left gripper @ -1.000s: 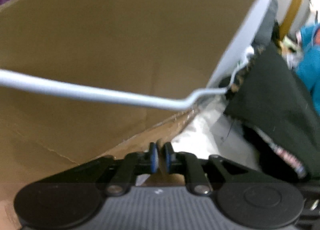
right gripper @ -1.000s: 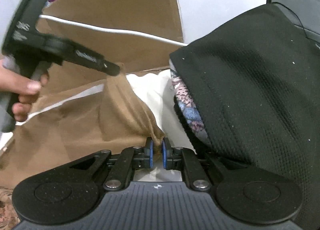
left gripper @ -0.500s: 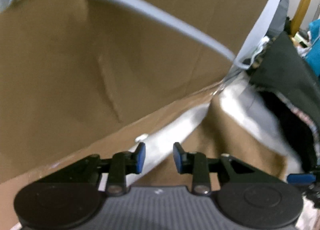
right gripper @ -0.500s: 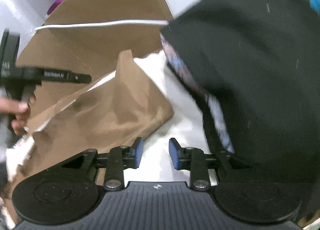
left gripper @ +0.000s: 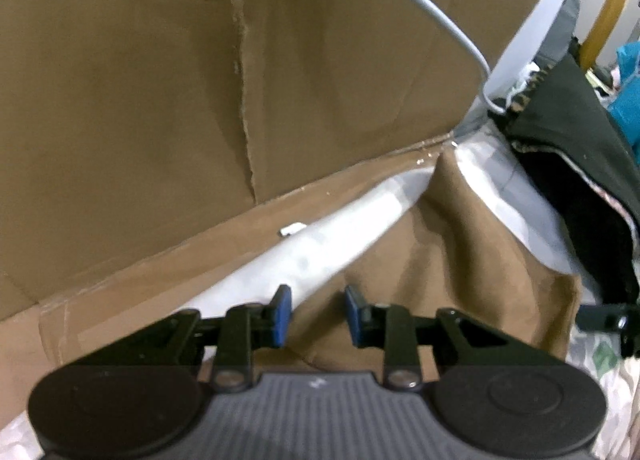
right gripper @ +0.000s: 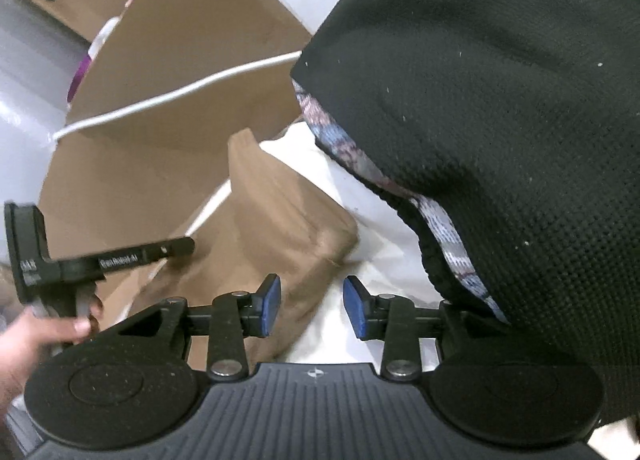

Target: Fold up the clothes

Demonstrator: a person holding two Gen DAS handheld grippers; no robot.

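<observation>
While your left gripper (left gripper: 314, 314) hangs over the near edge of the brown cloth (left gripper: 448, 260), its blue pads stand apart with nothing pinched; the cloth's edge lies below the gap, not pressed by either pad. Your right gripper (right gripper: 311, 308) is opening, and between its pads you see only the white sheet (right gripper: 348, 219) and the cloth's near corner underneath, untouched by the pads. The brown cloth lies rumpled on the white sheet, one fold standing up like a ridge toward the cardboard box (left gripper: 160, 79) at the sheet's far edge. A thin grey hanger (left gripper: 420, 7) slants across the box wall, its far end running to the dark pile. A black garment (right gripper: 500, 99) with a patterned lining is heaped along the sheet's right side, just beside the brown cloth. In the right wrist view your left hand (right gripper: 36, 344) grips the handle of the left gripper, whose black finger points at the cloth.
</observation>
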